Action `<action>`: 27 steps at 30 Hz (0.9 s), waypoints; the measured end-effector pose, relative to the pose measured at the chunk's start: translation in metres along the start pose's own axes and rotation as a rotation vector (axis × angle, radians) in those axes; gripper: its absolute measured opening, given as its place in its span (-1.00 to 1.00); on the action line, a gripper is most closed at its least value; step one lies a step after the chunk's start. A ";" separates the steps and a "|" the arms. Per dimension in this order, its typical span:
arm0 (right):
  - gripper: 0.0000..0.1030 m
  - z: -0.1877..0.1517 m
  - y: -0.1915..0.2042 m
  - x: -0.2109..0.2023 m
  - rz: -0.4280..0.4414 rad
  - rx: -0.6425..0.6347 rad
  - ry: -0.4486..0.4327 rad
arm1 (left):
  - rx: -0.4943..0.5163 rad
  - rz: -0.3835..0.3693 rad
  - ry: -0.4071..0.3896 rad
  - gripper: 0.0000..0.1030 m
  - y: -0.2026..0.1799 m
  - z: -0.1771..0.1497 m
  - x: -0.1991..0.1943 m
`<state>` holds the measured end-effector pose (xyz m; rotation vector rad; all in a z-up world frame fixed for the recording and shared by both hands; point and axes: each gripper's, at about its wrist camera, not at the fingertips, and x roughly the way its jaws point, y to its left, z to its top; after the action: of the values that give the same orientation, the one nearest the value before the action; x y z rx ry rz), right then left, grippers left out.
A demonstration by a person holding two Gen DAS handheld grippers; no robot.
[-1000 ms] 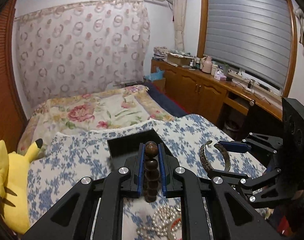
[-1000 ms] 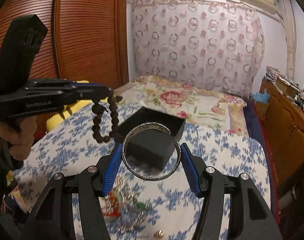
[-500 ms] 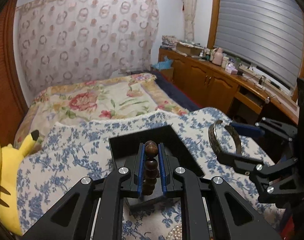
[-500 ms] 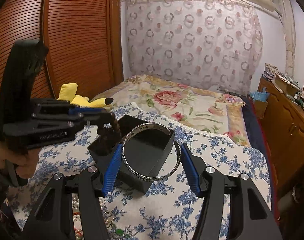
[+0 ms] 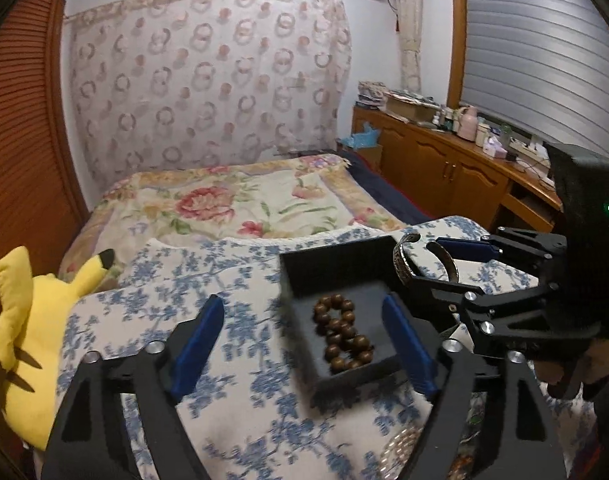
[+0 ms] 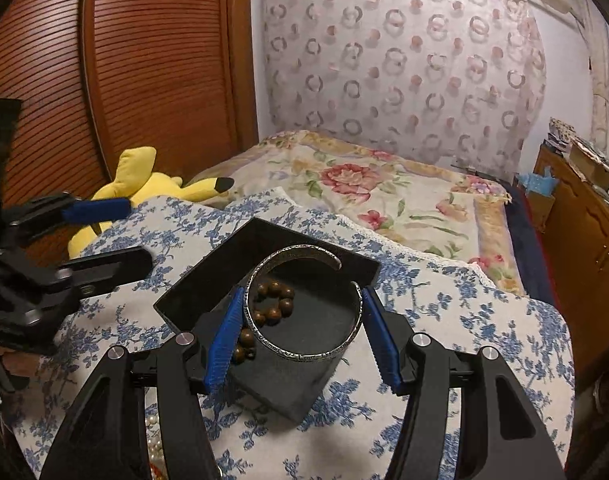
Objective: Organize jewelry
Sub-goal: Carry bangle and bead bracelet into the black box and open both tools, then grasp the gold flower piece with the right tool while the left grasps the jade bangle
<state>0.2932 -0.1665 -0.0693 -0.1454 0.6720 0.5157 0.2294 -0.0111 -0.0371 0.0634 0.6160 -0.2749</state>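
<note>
A brown wooden bead bracelet (image 5: 342, 334) lies coiled inside the open black box (image 5: 300, 276) on the blue-flowered bedspread. My left gripper (image 5: 300, 300) hovers over the box with its jaws opening; nothing is pressed between the pads, and the beads lie loose below them. My right gripper (image 6: 302, 308) is shut on a silver cuff bangle (image 6: 304, 356) and holds it flat just above the box (image 6: 196, 280), with the beads (image 6: 272, 300) showing through the ring. In the left wrist view the bangle (image 5: 402, 266) hangs over the box's right rim. The left gripper (image 6: 104, 238) stands at the left.
A yellow plush toy (image 5: 32, 320) lies at the bed's left edge against the wooden wardrobe (image 6: 144, 80). A heap of pearl strands (image 5: 400, 444) sits on the bedspread in front of the box. A wooden cabinet (image 5: 444, 172) runs along the right wall.
The left jaws opened and let go of the bead bracelet, which now lies in the box. The right gripper carried the bangle left and down, over the box.
</note>
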 end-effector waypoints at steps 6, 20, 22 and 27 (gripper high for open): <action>0.19 0.001 0.009 0.016 0.015 -0.014 0.036 | -0.028 0.046 0.004 0.78 0.017 -0.019 -0.010; 0.39 0.001 0.022 0.031 -0.022 -0.059 0.093 | -0.055 0.053 0.058 0.79 0.027 -0.070 -0.030; 0.39 0.000 0.021 0.023 -0.025 -0.048 0.073 | -0.056 0.045 0.057 0.79 0.027 -0.074 -0.034; 0.39 -0.013 0.019 -0.012 -0.001 -0.016 0.043 | -0.059 0.028 0.049 0.79 0.022 -0.079 -0.046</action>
<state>0.2689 -0.1586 -0.0714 -0.1727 0.7095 0.5180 0.1551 0.0322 -0.0758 0.0224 0.6711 -0.2280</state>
